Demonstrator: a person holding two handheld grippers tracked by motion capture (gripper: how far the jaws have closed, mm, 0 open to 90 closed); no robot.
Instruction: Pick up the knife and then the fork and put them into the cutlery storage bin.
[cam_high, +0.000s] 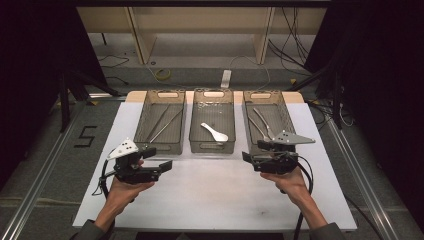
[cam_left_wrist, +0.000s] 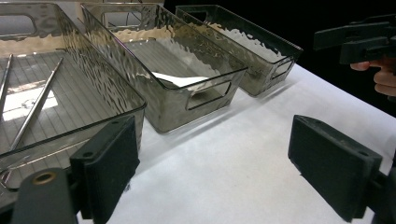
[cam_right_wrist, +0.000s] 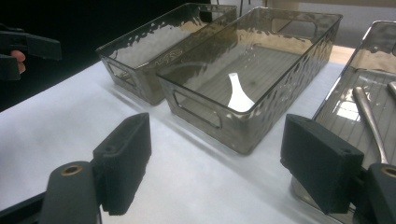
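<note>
A white worktop (cam_high: 210, 195) stands on a grey floor (cam_high: 45, 150), with metal rails (cam_high: 37, 175) running along both sides. Black tape (cam_high: 86, 136) marks a "5" on the floor at left. Behind stands pale wooden shelving (cam_high: 200, 30), with loose cables (cam_high: 290, 45) beneath. Dark curtains (cam_high: 30, 60) close in both sides.

White table (cam_high: 210, 190) front open, bins (cam_high: 212, 127) behind

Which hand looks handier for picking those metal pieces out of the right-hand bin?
Probably the right gripper: it hovers open at the near end of the right bin holding the metal utensils.
</note>
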